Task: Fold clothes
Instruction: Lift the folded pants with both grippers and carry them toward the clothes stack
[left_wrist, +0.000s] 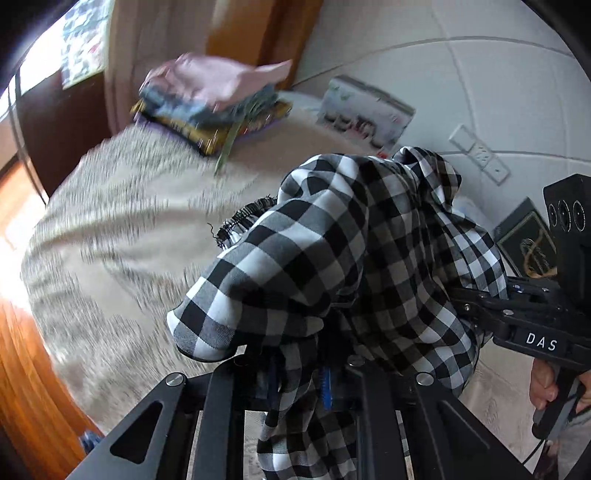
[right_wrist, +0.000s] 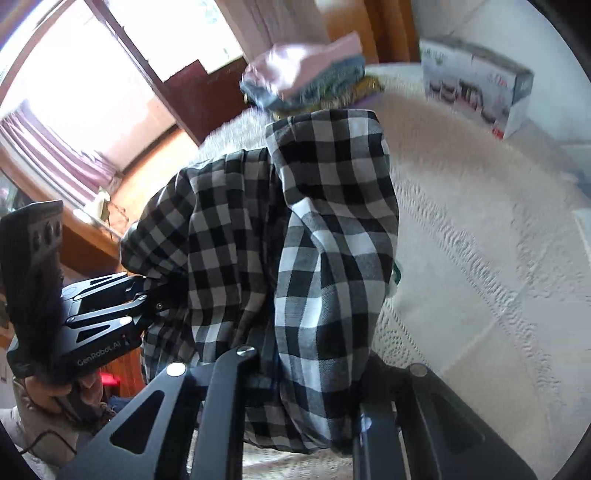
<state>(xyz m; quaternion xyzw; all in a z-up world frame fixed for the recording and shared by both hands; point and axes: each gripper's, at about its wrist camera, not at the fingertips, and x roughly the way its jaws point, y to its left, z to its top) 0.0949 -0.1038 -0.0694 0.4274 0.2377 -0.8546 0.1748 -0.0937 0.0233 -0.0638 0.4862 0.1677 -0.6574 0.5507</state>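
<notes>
A black-and-white checked shirt (left_wrist: 332, 251) hangs bunched between both grippers above the cream bedspread (left_wrist: 122, 229). My left gripper (left_wrist: 295, 373) is shut on the shirt; the cloth drapes over its fingers and hides the tips. My right gripper (right_wrist: 295, 373) is shut on the same shirt (right_wrist: 306, 229), with folds hanging over its fingers. Each gripper shows in the other's view, the right gripper (left_wrist: 476, 299) at the right edge and the left gripper (right_wrist: 147, 299) at the left edge, both buried in the cloth.
A stack of folded clothes (left_wrist: 214, 99) with a pink piece on top lies at the far end of the bed, also in the right wrist view (right_wrist: 310, 77). A white box (left_wrist: 365, 114) stands beside it. A dark box (left_wrist: 528, 240) and a power strip (left_wrist: 480, 153) lie at right.
</notes>
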